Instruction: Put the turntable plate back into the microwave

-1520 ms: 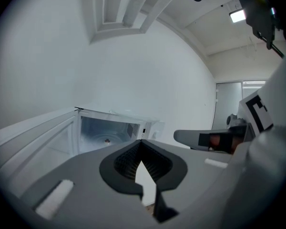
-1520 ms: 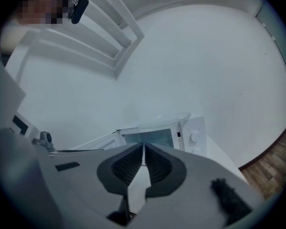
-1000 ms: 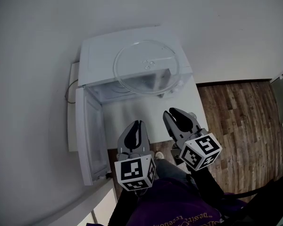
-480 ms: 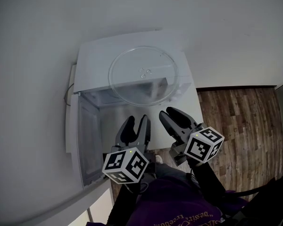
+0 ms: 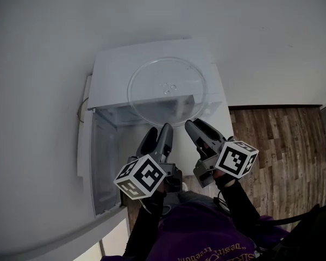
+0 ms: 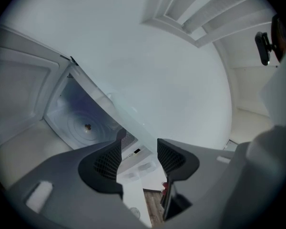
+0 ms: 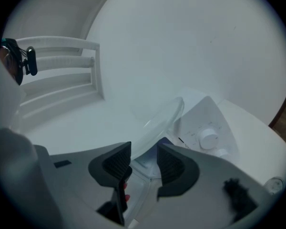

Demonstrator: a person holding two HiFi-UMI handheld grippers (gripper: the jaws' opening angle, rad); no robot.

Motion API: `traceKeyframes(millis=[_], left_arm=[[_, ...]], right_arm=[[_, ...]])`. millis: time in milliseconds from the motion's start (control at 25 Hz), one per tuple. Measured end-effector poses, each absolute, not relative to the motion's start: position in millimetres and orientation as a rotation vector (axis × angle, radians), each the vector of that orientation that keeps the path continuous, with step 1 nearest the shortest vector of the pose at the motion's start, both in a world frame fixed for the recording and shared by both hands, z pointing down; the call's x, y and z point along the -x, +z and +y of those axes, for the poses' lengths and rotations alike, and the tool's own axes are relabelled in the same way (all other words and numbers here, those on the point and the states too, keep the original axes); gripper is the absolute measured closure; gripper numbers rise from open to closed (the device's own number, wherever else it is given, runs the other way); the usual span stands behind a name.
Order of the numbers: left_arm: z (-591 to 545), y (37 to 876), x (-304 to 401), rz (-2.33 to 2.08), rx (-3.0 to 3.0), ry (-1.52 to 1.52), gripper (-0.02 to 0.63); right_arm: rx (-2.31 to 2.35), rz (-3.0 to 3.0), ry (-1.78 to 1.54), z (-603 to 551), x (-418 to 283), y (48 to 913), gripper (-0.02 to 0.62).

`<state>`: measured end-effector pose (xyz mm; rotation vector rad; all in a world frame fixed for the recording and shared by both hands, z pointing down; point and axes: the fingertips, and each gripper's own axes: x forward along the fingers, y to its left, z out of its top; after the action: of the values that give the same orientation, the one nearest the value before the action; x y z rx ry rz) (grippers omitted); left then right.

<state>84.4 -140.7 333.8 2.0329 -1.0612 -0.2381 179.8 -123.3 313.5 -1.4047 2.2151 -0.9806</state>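
Two pairs of jaws stand apart with nothing pressed between their pads: the left gripper [image 6: 137,154] has just been opening and frames only empty air, with the control panel showing far beyond the gap. The right gripper [image 7: 143,162] has likewise just been opening, and through its gap we see the clear rim of the turntable plate [image 5: 152,80] further off, not clamped. From the head view we find both grippers side by side in front of the microwave [image 5: 117,64], the left one aimed at the open cavity [image 6: 86,125] and the right one reaching up close to the plate's near edge; we cannot tell whether it touches the glass. The plate lies flat on top of the microwave, and its near part overhangs the front edge above the cavity mouth. Inside the cavity we see a bare floor with a small drive hub in the middle. The door [image 5: 100,167] hangs swung out on the left side. On the panel to the right we make out a round white knob [image 7: 209,140]. Beyond the microwave rises a plain pale wall [image 5: 43,31], and a wooden floor [image 5: 282,145] shows at the right.
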Motion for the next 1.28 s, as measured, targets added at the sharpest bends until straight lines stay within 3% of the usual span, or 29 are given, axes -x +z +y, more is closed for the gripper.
traceKeyframes(millis=[720,1080,1280], left_arm=[[-174,333,-94,-0.872,-1.9,-0.371,0.382],[-177,328,-98,-0.858,-1.921,-0.397,0.5],[-177,328,-97,-0.823,-1.901,-0.434,0.511]], right_arm=[[1.414,2.088,-1.009,-144,-172,317,0.434],[1.406,2.091,-1.039,-146,-172,319,0.434],[1.404,2.078,-1.064,-146,-171,321,0.439]])
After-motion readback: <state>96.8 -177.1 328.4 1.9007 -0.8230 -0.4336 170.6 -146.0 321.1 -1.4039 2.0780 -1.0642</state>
